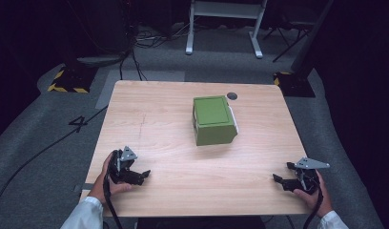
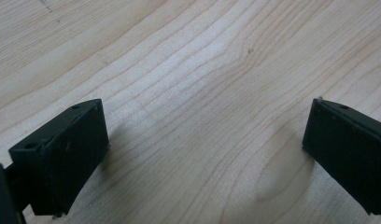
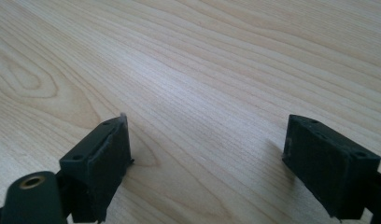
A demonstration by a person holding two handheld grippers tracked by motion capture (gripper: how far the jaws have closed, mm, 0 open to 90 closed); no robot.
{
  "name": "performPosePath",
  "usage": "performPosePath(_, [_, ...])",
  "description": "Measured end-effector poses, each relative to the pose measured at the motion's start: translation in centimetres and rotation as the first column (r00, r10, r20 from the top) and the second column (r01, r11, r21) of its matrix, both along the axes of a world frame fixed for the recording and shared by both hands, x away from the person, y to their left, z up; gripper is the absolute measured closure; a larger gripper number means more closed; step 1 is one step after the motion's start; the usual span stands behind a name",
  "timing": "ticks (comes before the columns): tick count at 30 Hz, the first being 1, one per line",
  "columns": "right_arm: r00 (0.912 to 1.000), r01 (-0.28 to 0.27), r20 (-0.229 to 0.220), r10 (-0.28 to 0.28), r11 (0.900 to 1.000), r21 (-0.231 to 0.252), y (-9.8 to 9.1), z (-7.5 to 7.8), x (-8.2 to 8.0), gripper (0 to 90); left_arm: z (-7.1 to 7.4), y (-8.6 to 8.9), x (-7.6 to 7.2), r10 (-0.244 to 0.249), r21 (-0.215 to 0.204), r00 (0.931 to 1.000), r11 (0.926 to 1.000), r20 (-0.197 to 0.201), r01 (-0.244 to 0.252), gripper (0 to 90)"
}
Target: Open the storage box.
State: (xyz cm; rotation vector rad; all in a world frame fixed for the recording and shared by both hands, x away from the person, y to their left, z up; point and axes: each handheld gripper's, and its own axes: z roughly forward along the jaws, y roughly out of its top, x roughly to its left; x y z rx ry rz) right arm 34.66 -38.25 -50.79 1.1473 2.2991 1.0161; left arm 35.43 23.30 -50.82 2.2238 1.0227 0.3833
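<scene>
A green box (image 1: 212,119) with a closed lid and a white part on its right side stands on the wooden table (image 1: 159,124), a little right of the middle. My left gripper (image 1: 141,175) rests near the front left edge, held by a hand, its jaws wide apart with nothing between them. In the left gripper view the left gripper (image 2: 205,140) points down at bare wood. My right gripper (image 1: 282,172) sits near the front right corner, open and empty. The right gripper (image 3: 207,149) likewise looks at plain table grain.
A small dark round hole (image 1: 232,96) marks the table behind the box. Beyond the table, cables (image 1: 135,57), a white frame's legs (image 1: 221,28) and yellow-black striped bases (image 1: 68,81) stand on the grey floor.
</scene>
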Motion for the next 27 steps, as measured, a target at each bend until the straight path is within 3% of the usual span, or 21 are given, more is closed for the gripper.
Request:
performPosePath(7, [1.0, 0.006, -0.002, -0.006, 1.0, -0.001, 0.0, 0.0, 0.1, 15.1, 0.0, -0.1, 0.2, -0.009, -0.002, 1.0, 1.0, 0.001, 0.009, 0.4])
performPosePath(11, [0.9992, 0.039, -0.002, -0.039, 0.9992, -0.011, 0.0, 0.2, 0.5, 17.8, 0.0, -0.1, 0.2, -0.008, -0.001, 1.0, 1.0, 0.002, 0.008, 0.5])
performPosePath(15, [0.9969, 0.046, 0.065, -0.043, 0.9981, -0.04, 0.8, 1.6, 1.3, 19.3, 0.0, -0.1, 0.2, -0.009, -0.002, 1.0, 1.0, 0.003, 0.009, 0.5])
performPosePath(20, [0.995, 0.008, 0.1, -0.001, 0.9978, -0.066, 2.5, 3.5, 2.8, 20.8, 0.0, -0.1, 0.2, -0.012, -0.002, 0.9999, 0.9999, 0.003, 0.012, 0.5])
performPosePath(23, [0.9934, -0.044, 0.104, 0.047, 0.9984, -0.037, 3.6, 4.5, 3.8, 20.4, 0.0, -0.1, 0.2, -0.012, -0.002, 0.9999, 0.9999, 0.003, 0.012, 0.5])
performPosePath(25, [0.9911, -0.063, 0.112, 0.071, 0.9955, -0.071, 4.6, 5.2, 4.5, 20.6, 0.0, -0.1, 0.2, -0.012, -0.001, 0.9999, 0.9999, 0.002, 0.012, 0.5])
performPosePath(27, [0.9897, -0.071, 0.119, 0.079, 0.9948, -0.074, 5.1, 5.6, 4.8, 21.7, 0.0, -0.1, 0.2, -0.012, -0.003, 0.9999, 0.9999, 0.002, 0.012, 0.5])
